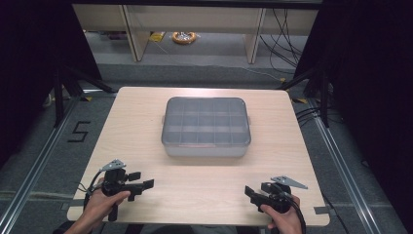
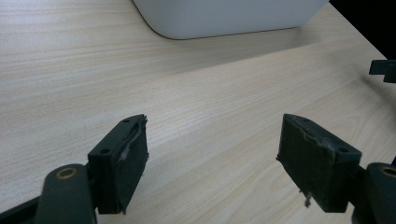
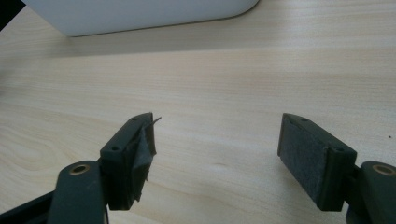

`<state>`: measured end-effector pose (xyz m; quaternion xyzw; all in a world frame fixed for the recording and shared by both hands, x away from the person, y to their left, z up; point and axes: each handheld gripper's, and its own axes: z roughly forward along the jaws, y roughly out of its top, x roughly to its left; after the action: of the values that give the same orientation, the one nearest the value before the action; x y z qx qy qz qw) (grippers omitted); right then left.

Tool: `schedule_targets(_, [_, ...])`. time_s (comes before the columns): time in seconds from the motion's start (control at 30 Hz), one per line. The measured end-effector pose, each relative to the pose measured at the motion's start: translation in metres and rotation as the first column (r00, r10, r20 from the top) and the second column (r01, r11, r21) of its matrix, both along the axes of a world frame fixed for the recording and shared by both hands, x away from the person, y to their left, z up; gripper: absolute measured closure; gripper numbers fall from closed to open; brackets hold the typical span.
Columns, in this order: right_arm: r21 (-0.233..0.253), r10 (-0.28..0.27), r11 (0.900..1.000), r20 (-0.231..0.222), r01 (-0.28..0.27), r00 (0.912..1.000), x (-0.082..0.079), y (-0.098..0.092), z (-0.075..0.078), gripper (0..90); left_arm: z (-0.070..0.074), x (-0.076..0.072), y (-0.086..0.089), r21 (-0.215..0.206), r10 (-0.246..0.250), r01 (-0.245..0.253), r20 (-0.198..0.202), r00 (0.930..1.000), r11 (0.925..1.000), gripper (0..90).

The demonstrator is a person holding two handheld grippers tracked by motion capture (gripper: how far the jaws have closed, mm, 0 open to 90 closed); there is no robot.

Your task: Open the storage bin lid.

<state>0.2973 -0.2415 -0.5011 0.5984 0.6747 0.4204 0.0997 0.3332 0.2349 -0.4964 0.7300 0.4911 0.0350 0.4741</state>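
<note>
A grey plastic compartment box with a translucent lid lies shut in the middle of the wooden table. Its white base shows at the top of the left gripper view and of the right gripper view. My left gripper rests near the front left edge, held by a hand, open with nothing between its pads. My right gripper sits near the front right edge, open too, its pads wide apart over bare wood. The right gripper's tip peeks in at the far right of the left gripper view.
Bare wood lies between the box and both grippers. Beyond the table stand pale desk legs, a yellow reel on the grey floor and loose cables. Dark curtains flank both sides. A "5" is taped on the floor at left.
</note>
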Motion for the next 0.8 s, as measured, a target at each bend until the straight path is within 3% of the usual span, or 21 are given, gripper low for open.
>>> schedule_targets(0.17, [-0.001, -0.008, 1.0, -0.019, 0.008, 0.9998, -0.0004, -0.0008, 0.0004, 28.4, 0.0002, -0.0001, -0.0005, 0.004, -0.01, 0.01, 0.002, 1.0, 0.9999, 23.5])
schedule_targets(0.2, [-0.014, 0.026, 1.0, 0.024, -0.025, 0.9994, 0.0026, -0.0041, -0.0026, 28.4, 0.0, 0.0, -0.0005, 0.005, -0.014, 0.014, 0.002, 0.9999, 0.9999, 23.4])
schedule_targets(0.27, [0.006, 0.035, 0.999, 0.021, -0.035, 0.9992, 0.0023, -0.0047, -0.0019, 28.2, -0.0005, 0.0001, -0.0005, 0.003, -0.014, 0.014, 0.001, 0.9999, 0.9999, 23.4])
schedule_targets(0.33, [-0.016, 0.025, 1.0, 0.023, -0.024, 0.9994, 0.0029, -0.0052, -0.0027, 27.9, -0.0004, 0.0001, -0.0003, 0.003, -0.012, 0.012, 0.0, 0.9999, 0.9999, 23.2])
schedule_targets(0.53, [-0.016, 0.015, 1.0, 0.028, -0.015, 0.9995, 0.0036, -0.006, -0.0038, 27.5, -0.0011, 0.0006, 0.0002, 0.004, -0.013, 0.013, -0.004, 0.9999, 0.9999, 23.0])
schedule_targets(0.57, [-0.008, 0.016, 1.0, 0.021, -0.016, 0.9996, 0.0032, -0.0064, -0.0029, 27.5, -0.0013, 0.0007, 0.0003, 0.005, -0.013, 0.013, -0.005, 0.9999, 0.9999, 23.0])
schedule_targets(0.6, [0.017, -0.008, 1.0, -0.023, 0.008, 0.9997, 0.0003, -0.0044, 0.0003, 27.5, -0.0013, 0.0007, 0.0003, 0.004, -0.013, 0.013, -0.005, 0.9999, 0.9999, 22.9])
schedule_targets(0.7, [0.046, -0.01, 0.999, -0.012, 0.011, 0.9999, 0.0018, -0.0056, -0.0012, 27.5, -0.0013, 0.0009, 0.0003, -0.001, -0.009, 0.009, -0.005, 0.9999, 1.0, 22.9])
schedule_targets(0.8, [0.041, -0.033, 0.999, -0.014, 0.034, 0.9994, 0.0023, -0.0073, -0.001, 27.6, -0.0014, 0.0011, 0.0001, -0.005, 0.0, 0.0, -0.007, 1.0, 1.0, 22.8])
